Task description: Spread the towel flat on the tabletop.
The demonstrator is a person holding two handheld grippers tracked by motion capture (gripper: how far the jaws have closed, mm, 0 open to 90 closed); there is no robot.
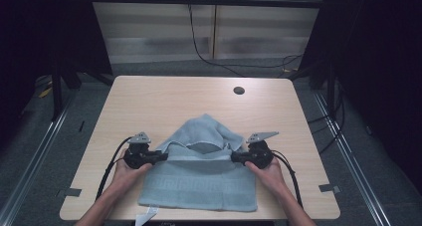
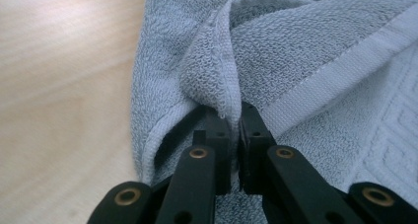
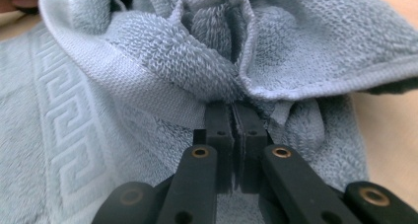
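A light blue towel (image 1: 199,178) with a key-pattern band lies on the wooden table (image 1: 164,99), its far part bunched up and folded toward the near edge. My left gripper (image 1: 163,156) pinches the towel's left corner; in the left gripper view the jaws are shut on a fold of terry cloth (image 2: 219,81), with the left gripper (image 2: 235,116) gripping its hem. My right gripper (image 1: 235,158) holds the towel's right corner the same way. In the right gripper view, the right gripper (image 3: 232,110) has its jaws closed on the towel's edge (image 3: 217,71).
A round cable hole (image 1: 239,90) sits in the table's far right part. Bare wood (image 1: 179,96) stretches beyond the towel. A white label (image 1: 147,216) hangs at the near table edge. Dark frames and cables stand around the table.
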